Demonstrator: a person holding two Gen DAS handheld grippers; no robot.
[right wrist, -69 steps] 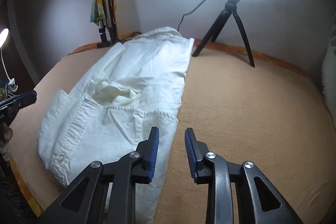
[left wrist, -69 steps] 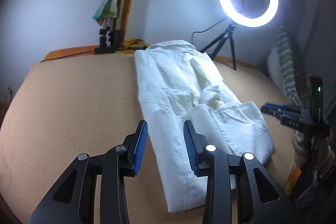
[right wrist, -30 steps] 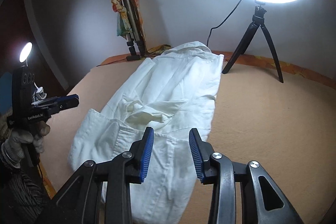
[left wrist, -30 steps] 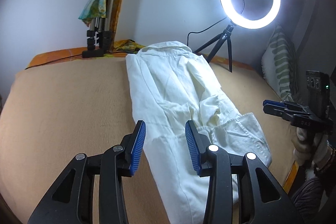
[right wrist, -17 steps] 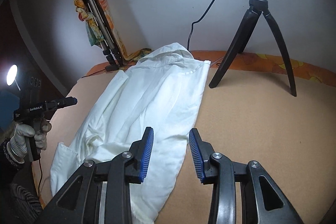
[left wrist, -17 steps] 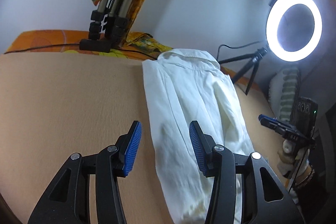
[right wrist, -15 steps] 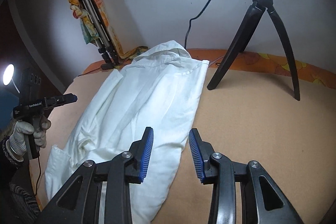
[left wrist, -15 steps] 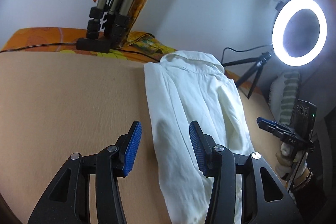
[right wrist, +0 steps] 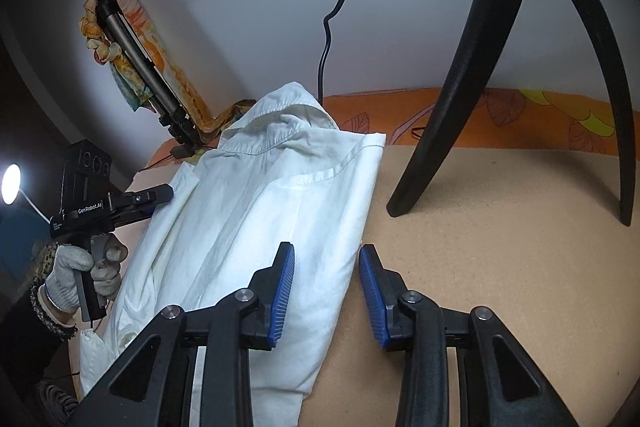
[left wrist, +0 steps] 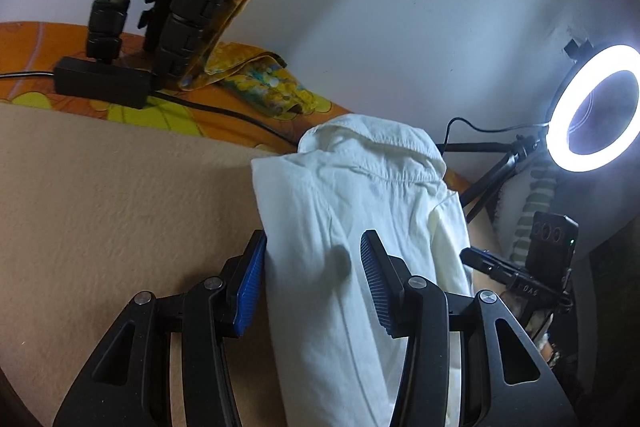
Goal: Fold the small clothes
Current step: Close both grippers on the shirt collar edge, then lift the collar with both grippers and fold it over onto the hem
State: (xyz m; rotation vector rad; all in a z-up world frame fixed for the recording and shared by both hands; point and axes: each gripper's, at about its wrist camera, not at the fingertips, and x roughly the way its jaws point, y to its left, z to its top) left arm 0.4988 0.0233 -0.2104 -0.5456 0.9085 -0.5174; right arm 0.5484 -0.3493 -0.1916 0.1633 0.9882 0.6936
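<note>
White shirt point(right wrist: 256, 227) lengthwise on bed

claw point(right wrist: 326, 291): black, blue ribbed pads | hand point(right wrist: 86, 273): grey knit glove, black sleeve

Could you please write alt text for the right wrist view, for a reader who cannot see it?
The open right gripper straddles the right edge of a white shirt lying on a tan bed. At left, a gloved hand holds the left gripper beside the shirt; a black tripod stands at right.
</note>
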